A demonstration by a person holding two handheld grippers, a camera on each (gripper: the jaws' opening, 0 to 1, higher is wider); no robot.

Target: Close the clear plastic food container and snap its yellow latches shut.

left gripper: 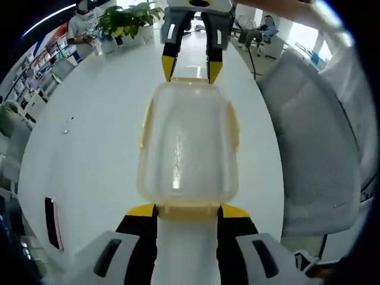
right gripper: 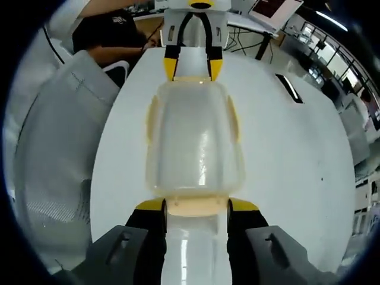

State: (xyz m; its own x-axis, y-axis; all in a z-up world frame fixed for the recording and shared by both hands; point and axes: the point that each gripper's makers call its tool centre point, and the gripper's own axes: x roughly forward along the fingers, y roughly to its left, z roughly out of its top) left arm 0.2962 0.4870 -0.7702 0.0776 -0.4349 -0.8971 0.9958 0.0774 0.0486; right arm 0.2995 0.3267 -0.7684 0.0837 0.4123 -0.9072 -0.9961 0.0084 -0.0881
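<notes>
Container (left gripper: 189,145) lies lengthwise between 2 facing pairs of jaws.

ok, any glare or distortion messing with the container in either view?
Left gripper view: a bright vertical glare streak on the clear container, and fisheye bends the white table edge. Right gripper view: similar streak on the container, the table gloss is washed out, and the background is curved but sharp enough.
</notes>
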